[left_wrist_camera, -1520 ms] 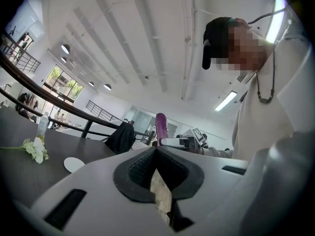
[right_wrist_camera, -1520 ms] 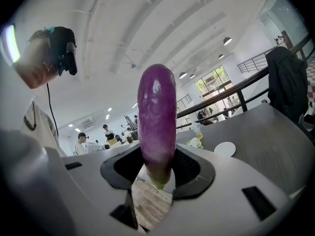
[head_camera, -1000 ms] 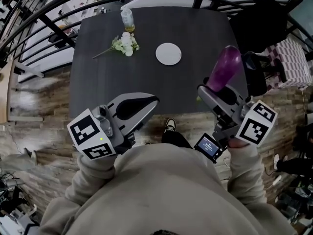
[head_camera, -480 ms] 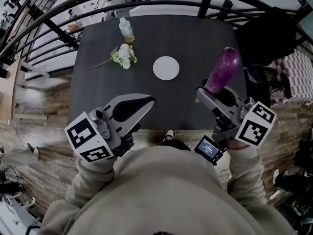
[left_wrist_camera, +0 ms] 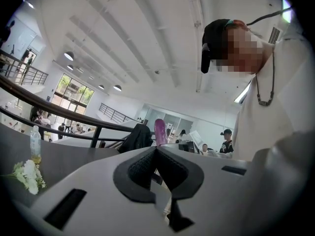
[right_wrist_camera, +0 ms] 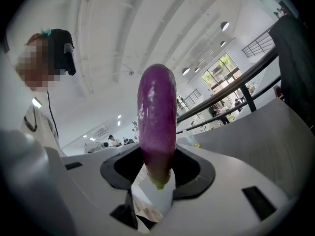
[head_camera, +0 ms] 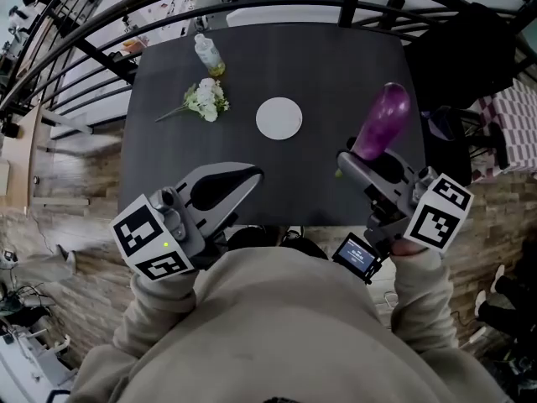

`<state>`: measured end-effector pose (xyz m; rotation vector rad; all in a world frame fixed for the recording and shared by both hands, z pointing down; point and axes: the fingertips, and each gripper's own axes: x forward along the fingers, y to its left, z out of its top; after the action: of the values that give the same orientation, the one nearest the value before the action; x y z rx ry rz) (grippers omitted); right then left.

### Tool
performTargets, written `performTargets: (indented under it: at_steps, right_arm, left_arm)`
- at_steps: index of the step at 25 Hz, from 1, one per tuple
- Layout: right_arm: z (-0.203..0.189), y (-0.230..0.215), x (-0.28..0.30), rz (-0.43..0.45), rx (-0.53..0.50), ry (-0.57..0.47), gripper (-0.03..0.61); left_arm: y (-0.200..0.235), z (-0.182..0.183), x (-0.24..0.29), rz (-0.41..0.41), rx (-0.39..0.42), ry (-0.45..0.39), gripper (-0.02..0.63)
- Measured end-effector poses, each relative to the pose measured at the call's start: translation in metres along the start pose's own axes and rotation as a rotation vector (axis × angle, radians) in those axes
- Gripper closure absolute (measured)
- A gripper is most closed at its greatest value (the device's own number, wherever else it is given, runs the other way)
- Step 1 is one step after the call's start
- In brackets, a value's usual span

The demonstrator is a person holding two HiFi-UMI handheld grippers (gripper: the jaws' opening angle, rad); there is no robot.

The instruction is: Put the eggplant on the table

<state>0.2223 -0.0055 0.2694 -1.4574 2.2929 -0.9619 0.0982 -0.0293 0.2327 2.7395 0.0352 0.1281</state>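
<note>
- The right gripper (head_camera: pixel 356 163) has its jaws closed on the stem end of the purple eggplant (head_camera: pixel 383 119), which sticks out past the jaws, above the right near part of the dark table (head_camera: pixel 327 65).
- The left gripper (head_camera: pixel 250 175) has its jaws pressed together with nothing between them, over the table's near edge.
- A white plate (head_camera: pixel 278 117), a small bunch of white flowers (head_camera: pixel 204 101) and a bottle (head_camera: pixel 206 54) sit on the table, well apart from the eggplant.

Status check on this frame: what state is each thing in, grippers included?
eggplant: clamped at its stem end, held in the air, not yet on the table.
right gripper: shut on the eggplant.
left gripper: jaws together, empty.
plate: empty, flat on the table.
bottle: upright, a little yellowish liquid inside.
flowers: lying on the table.
</note>
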Motion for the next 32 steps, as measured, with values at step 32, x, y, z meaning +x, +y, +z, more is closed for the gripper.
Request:
performTargets:
  at_steps: [32]
  right_arm:
    - [0.036, -0.025, 0.103, -0.153, -0.022, 0.057, 0.402]
  left_arm:
    - [0.118, 0.037, 0.008, -0.185, -0.054, 0.017, 0.609]
